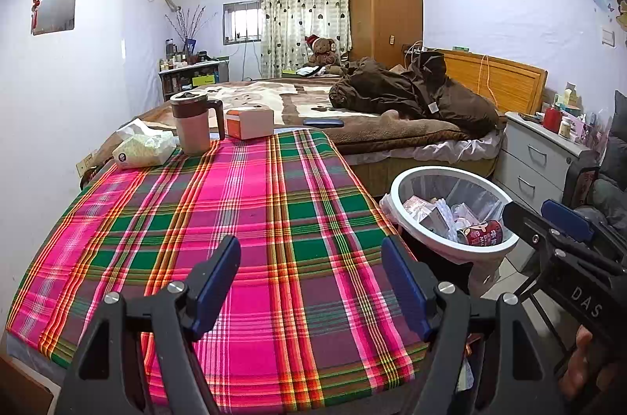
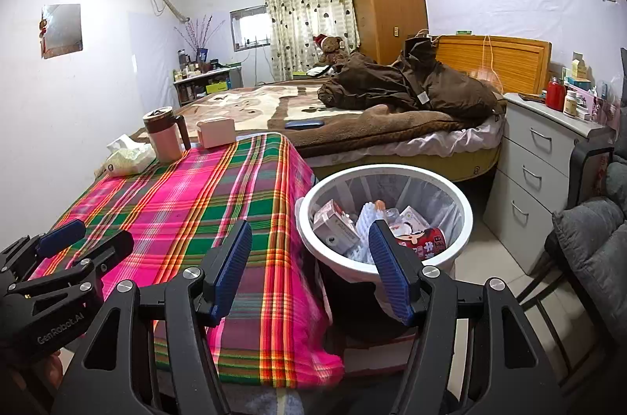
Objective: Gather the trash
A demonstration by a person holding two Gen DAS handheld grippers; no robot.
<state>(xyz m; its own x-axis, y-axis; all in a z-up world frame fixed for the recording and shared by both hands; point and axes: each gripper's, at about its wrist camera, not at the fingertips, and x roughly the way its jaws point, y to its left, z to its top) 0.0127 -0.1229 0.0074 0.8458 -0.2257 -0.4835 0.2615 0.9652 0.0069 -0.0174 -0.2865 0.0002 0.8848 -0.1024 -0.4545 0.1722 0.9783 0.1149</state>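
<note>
Both your left tool (image 1: 311,281) and right tool (image 2: 309,266) gape empty over the near table (image 1: 274,219), trash already in the bin (image 2: 386,176) right; reaching far risks toppling the mug (image 1: 196,125).

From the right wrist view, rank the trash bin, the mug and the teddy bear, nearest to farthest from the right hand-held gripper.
1. Trash bin, just ahead of the right hand-held gripper, beside the table.
2. Mug, at the table's far left end.
3. Teddy bear, across the bed by the curtain.
</note>
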